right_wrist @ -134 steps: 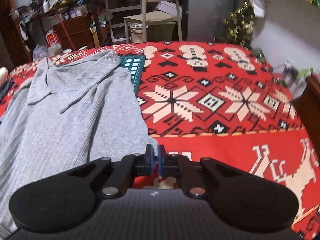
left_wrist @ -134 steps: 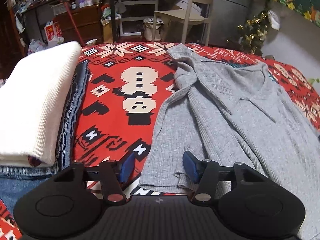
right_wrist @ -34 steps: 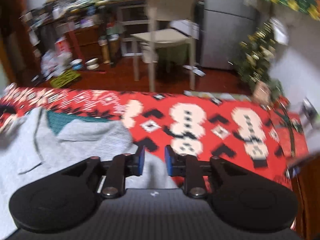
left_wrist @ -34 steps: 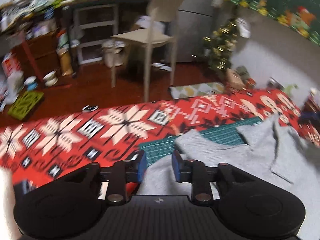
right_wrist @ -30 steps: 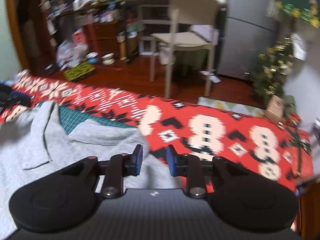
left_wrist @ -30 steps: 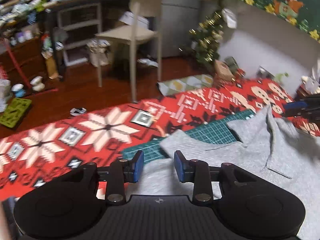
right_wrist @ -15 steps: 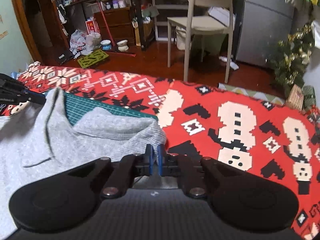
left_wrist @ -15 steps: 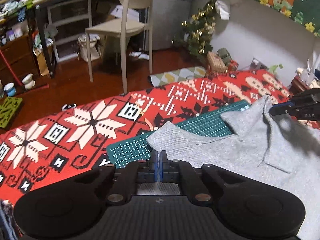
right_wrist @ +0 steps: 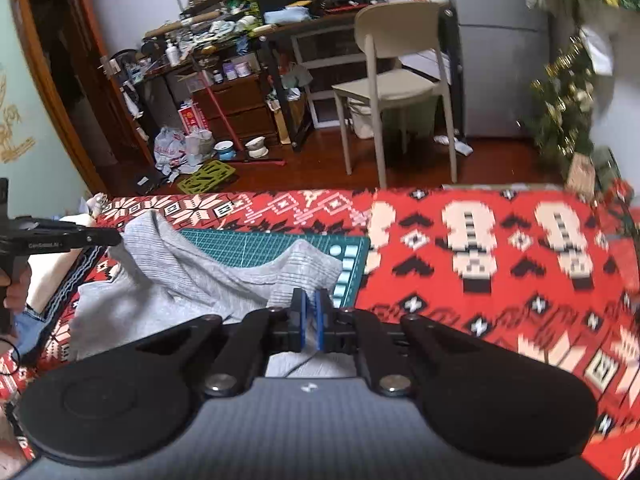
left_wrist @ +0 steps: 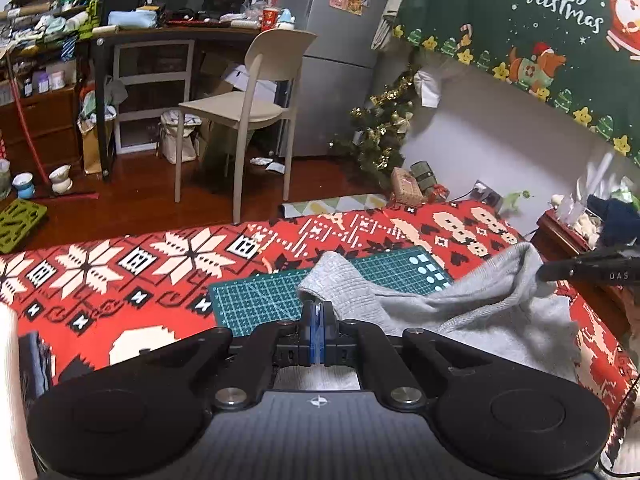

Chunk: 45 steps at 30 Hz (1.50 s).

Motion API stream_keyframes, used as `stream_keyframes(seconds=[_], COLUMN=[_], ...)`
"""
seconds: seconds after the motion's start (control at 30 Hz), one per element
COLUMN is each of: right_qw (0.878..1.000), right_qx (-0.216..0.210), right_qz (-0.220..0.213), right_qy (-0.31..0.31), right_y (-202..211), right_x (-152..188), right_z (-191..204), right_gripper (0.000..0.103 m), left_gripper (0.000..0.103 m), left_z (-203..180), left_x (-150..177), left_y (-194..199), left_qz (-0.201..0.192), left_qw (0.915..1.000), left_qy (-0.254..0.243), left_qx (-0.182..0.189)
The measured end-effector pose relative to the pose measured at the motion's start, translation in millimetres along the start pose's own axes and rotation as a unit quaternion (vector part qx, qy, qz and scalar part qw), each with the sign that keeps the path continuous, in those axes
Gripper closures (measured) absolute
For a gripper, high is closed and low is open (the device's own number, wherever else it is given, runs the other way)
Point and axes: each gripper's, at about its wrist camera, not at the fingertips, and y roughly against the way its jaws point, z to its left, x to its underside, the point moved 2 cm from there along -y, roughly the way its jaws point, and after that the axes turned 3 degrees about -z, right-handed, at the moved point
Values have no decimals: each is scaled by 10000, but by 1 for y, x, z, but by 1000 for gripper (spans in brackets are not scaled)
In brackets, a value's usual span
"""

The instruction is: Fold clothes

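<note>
red patterned blanket under green cutting mat. left gripper and right gripper each pinched on grey shirt, its near corners lifted off the mat.

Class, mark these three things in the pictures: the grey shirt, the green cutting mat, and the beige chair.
grey shirt [left_wrist: 480, 304], left wrist view, on the bunched fabric.
green cutting mat [left_wrist: 256, 300], left wrist view, on its bare grid.
beige chair [right_wrist: 396, 28], right wrist view, on the backrest.
</note>
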Motion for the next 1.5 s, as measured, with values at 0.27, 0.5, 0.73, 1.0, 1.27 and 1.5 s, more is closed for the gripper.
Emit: stream_keyframes(seconds=[0.27, 0.5, 0.73, 1.0, 1.27, 1.5], right_qw=[9988, 9975, 9952, 9948, 9973, 9970], right_qx=[258, 466, 736, 771, 649, 652], right_qz=[-44, 138, 221, 303, 180, 393], right_qy=[-407, -522, -613, -600, -302, -124], right_y=[-43, -102, -139, -147, -132, -155], right_x=[-15, -36, -37, -27, -39, -49], right_z=[-26, -49, -67, -73, -65, -63], right_gripper=[98, 98, 99, 90, 75, 69], left_gripper=[102, 102, 102, 97, 69, 68], left_z=[20, 39, 51, 62, 70, 56], left_x=[-8, -21, -23, -12, -30, -44], left_y=[-46, -91, -111, -112, -99, -145], left_qz=[196, 456, 581, 712, 350, 999], left_qw=[9988, 9954, 9931, 9912, 9942, 9937], left_qy=[305, 502, 540, 761, 941, 433], left_qx=[-338, -673, -869, -811, -386, -252])
